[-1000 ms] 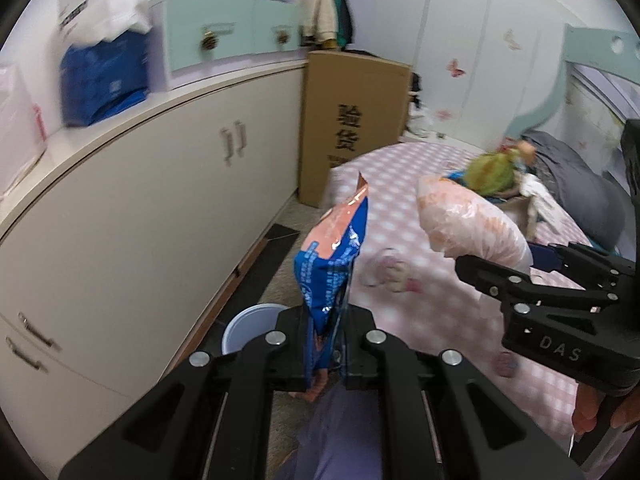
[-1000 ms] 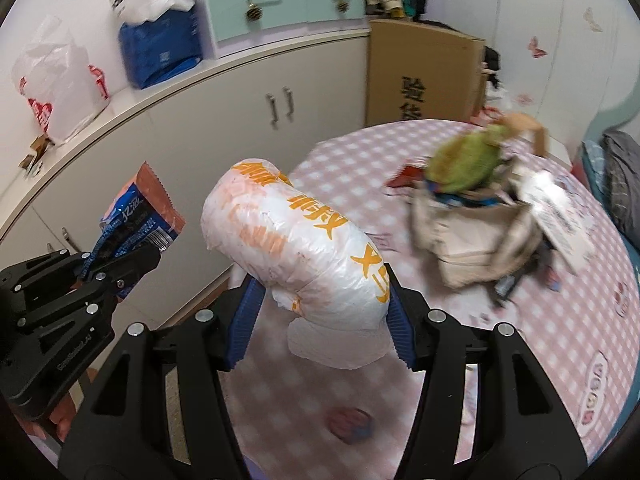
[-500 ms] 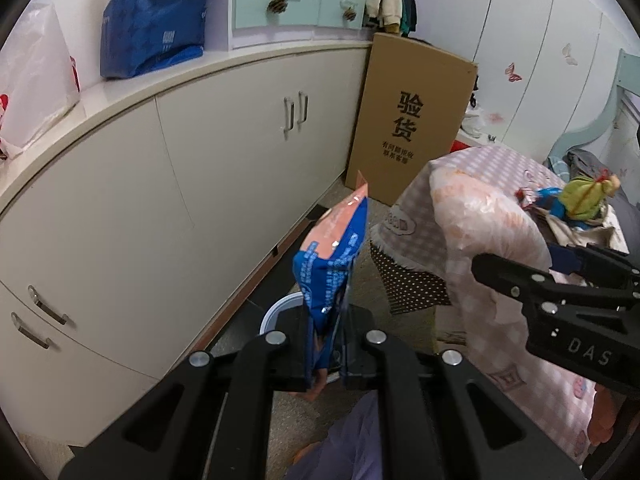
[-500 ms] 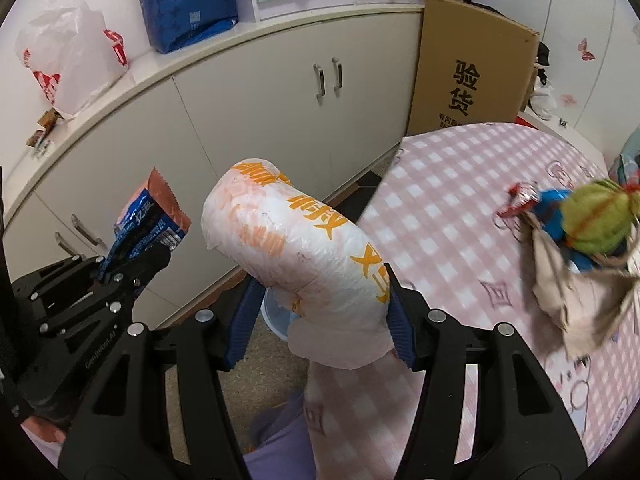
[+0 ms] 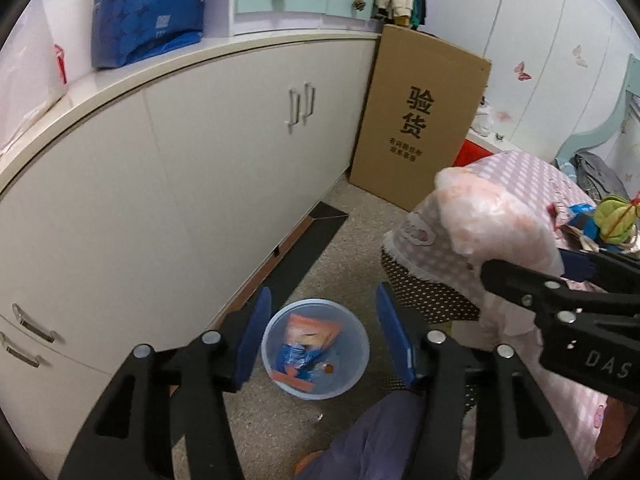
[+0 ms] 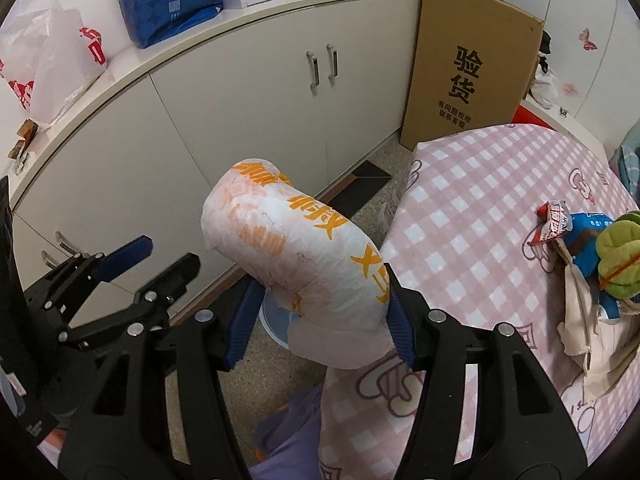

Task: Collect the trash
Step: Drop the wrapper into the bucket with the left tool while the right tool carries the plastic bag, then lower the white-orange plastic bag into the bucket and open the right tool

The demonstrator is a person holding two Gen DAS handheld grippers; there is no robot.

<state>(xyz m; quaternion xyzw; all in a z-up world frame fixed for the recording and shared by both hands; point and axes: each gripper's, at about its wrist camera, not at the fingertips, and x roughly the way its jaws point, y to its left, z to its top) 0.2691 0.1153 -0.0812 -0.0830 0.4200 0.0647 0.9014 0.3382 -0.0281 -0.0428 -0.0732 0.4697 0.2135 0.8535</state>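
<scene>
White-and-orange plastic bag (image 6: pixel 304 252), puffy, light and soft, pinched low across its middle by the right tongs (image 6: pixel 320 320), above the bin's edge.
It probably crushes and slips, so hold its middle; left tongs (image 5: pixel 324 340) have just spread, empty, over the blue bin (image 5: pixel 356 368) where a snack wrapper (image 5: pixel 308 344) lies.

Bin on the floor between cabinets and bed

A snack wrapper (image 5: pixel 308 344) lies in the bin (image 5: pixel 354 376), cabinets (image 5: pixel 200 168) to its left, the bed (image 6: pixel 480 208) to its right, a cardboard box (image 5: pixel 420 120) behind.

cream cabinets (image 5: pixel 208 184) | speckled floor (image 5: pixel 340 240) | cardboard box (image 5: pixel 420 120) | pink-check bed (image 6: pixel 480 208)
</scene>
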